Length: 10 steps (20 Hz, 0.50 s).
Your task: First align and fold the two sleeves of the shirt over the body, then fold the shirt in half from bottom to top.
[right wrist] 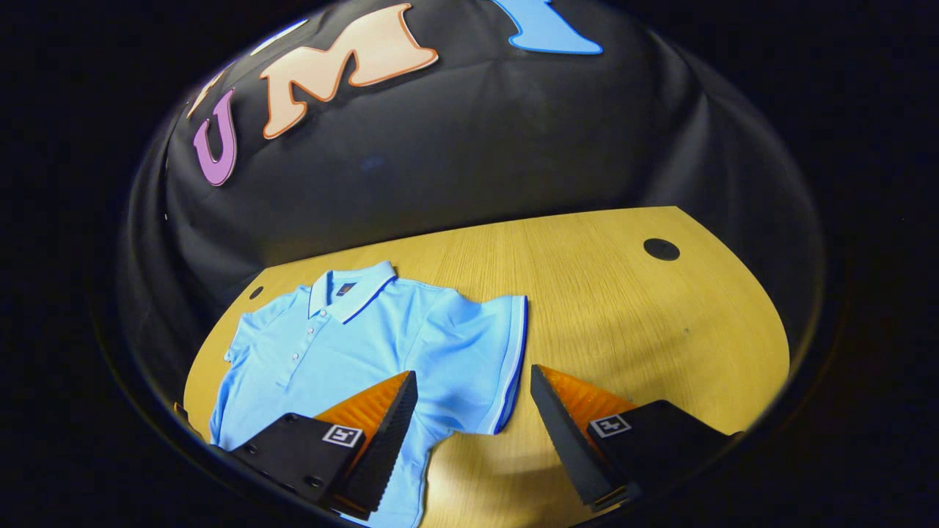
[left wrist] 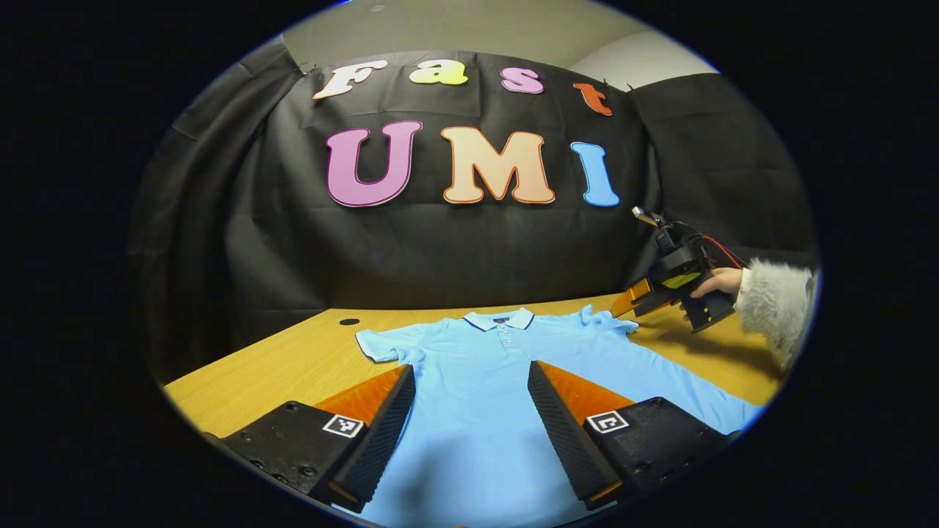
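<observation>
A light blue polo shirt (left wrist: 484, 359) lies flat and face up on the wooden table (left wrist: 293, 359), collar toward the back wall and both short sleeves spread out. My left gripper (left wrist: 472, 374) hovers open over the shirt's body, fingers wide apart with nothing between them. In the right gripper view the same shirt (right wrist: 345, 345) lies at the left, and my right gripper (right wrist: 474, 381) is open, straddling the hem of the near sleeve (right wrist: 506, 367) from above. In the left gripper view that gripper (left wrist: 631, 297) is held by a hand beside the shirt's right sleeve.
The table (right wrist: 623, 315) has bare wood to the right of the shirt, with a round dark hole (right wrist: 661, 249) near its back corner and another (left wrist: 349, 321) at the back left. A fluffy white sleeve (left wrist: 777, 301) reaches in from the right. Black cloth walls the back.
</observation>
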Motion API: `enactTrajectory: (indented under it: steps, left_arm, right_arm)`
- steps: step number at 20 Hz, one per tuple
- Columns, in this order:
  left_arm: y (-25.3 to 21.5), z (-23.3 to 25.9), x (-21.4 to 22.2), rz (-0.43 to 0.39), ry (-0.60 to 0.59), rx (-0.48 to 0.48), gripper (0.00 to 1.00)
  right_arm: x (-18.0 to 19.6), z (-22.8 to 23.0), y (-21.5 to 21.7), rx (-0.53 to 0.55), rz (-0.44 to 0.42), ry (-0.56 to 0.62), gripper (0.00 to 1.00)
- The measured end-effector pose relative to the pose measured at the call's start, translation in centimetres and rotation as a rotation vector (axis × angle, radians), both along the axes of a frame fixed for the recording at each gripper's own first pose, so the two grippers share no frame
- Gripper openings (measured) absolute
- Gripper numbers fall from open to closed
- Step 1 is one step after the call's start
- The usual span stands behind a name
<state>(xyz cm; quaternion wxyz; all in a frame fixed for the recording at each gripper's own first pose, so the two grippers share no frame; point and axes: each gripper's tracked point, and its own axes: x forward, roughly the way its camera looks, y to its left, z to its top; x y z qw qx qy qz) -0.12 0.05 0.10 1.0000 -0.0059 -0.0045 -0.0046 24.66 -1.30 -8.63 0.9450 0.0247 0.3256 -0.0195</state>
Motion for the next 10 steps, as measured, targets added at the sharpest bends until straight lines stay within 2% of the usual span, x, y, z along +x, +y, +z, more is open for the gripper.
enactTrajectory:
  steps: [1, 5, 6, 7, 8, 9, 10]
  left_arm:
    - [0.0, 0.0, -0.1, 0.000, 0.000, 0.000, 0.94]
    - [0.0, -0.1, 0.0, 0.000, 0.000, 0.000, 0.94]
    - [0.0, 0.0, 0.0, 0.000, 0.000, 0.000, 0.94]
    - [0.0, -0.1, 0.0, 0.000, 0.000, 0.000, 0.94]
    - [0.0, 0.0, 0.0, 0.000, 0.000, 0.000, 0.94]
    - [0.0, -0.1, 0.0, 0.000, 0.000, 0.000, 0.94]
    - [0.0, 0.0, 0.0, 0.000, 0.000, -0.001, 0.94]
  right_arm:
    - [0.2, -0.2, -0.1, 0.002, -0.005, 0.006, 0.96]
    - [0.7, -1.5, -0.2, 0.026, -0.018, 0.035, 0.93]
    - [0.8, -1.7, -0.2, 0.032, -0.017, 0.037, 0.75]
    - [0.8, -1.9, -0.2, 0.036, -0.018, 0.047, 0.81]
    - [1.0, -2.0, -0.4, 0.028, -0.022, 0.036, 0.72]
    - [1.0, -2.0, -0.5, 0.028, -0.027, 0.039, 0.72]
    - [0.9, -2.4, -0.9, 0.019, -0.032, 0.044, 0.65]
